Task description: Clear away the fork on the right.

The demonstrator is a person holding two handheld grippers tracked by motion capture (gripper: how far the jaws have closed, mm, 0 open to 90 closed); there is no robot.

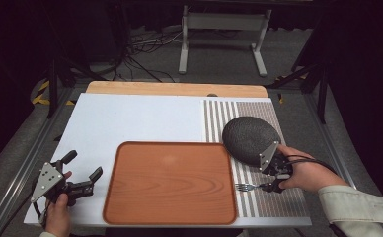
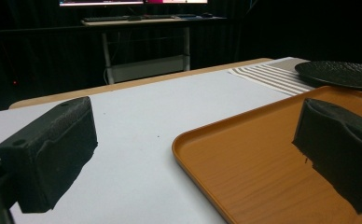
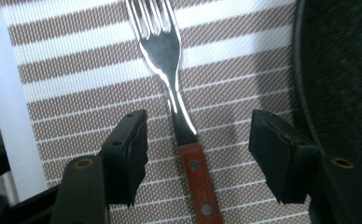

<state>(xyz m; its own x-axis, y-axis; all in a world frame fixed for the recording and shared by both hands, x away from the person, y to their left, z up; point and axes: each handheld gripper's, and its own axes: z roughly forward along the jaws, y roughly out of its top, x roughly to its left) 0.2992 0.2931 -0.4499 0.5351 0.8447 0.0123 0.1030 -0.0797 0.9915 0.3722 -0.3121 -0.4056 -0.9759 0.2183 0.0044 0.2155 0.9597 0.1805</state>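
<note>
Table brightly lit, surroundings dark; fork glints, perhaps slightly blurred.

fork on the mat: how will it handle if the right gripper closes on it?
Fork looks rigid: metal head, riveted wooden handle. Right gripper straddles the handle's top, so it may tip head-down. Lying flat on the mat, it probably won't roll.

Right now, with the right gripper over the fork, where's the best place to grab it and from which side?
Grip the wooden handle of the fork, from straight above. It lies flat on the striped placemat, so only its narrow sides offer purchase. The right gripper is open and already straddles the handle, apart from it. The dark plate sits close beside, so a sideways approach looks cramped.
</note>
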